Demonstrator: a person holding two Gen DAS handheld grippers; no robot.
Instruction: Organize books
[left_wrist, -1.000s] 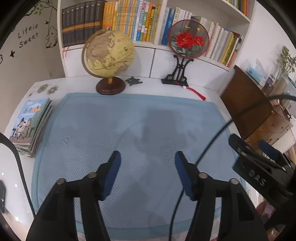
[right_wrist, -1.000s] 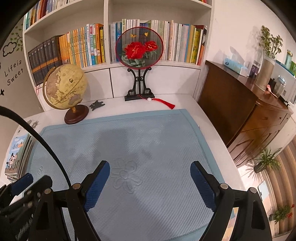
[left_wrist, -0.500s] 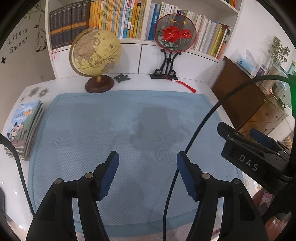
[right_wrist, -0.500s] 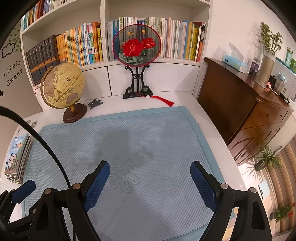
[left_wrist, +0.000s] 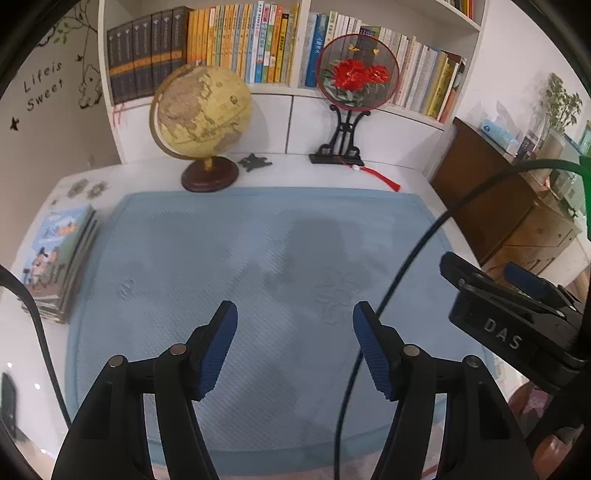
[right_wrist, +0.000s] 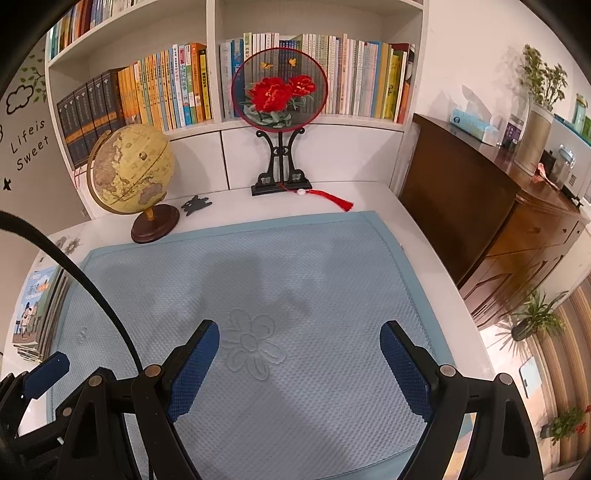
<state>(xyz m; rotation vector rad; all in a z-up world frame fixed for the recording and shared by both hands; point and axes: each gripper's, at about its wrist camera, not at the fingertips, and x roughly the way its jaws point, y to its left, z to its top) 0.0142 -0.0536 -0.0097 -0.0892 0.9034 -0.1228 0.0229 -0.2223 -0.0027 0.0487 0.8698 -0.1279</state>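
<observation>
The left tool (left_wrist: 294, 347) hangs released above the near half of a pale blue mat (left_wrist: 258, 258), its two blue-padded fingers (left_wrist: 216, 347) spread with nothing between them. The right tool (right_wrist: 300, 369) is likewise released and empty, its fingers (right_wrist: 194, 369) set wider apart over a flower pattern (right_wrist: 251, 347) pressed into the mat. In the left wrist view the right tool shows at the right edge as a black body lettered "DAS"; in the right wrist view one blue finger of the left tool shows low at the left edge. A black cable (left_wrist: 399, 266) arcs across the right part of the left view.

The mat covers most of a white worktop (right_wrist: 369, 199). The books to be organized – a stack of thin picture books (left_wrist: 57, 258) with a cartoon cover on top – lie flat on the worktop just beside the mat's left edge, well apart from both tools.

At the far side of the worktop, beyond the mat, a yellowish globe (left_wrist: 201, 110) stands on a dark round wooden base that sits at the mat's far edge. To its right lies a small black figure (left_wrist: 255, 161), then a round fan with red flowers (left_wrist: 356, 74) upright on a black stand, a red tassel (left_wrist: 382, 179) trailing from it toward the mat.

Behind them a white bookshelf (right_wrist: 214, 74) holds upright rows of books – dark volumes at the left, then orange, yellow and pale spines. To the right of the worktop stands a brown wooden cabinet (right_wrist: 498, 229) carrying a tissue box (right_wrist: 472, 123) and a potted plant (right_wrist: 535, 122)
</observation>
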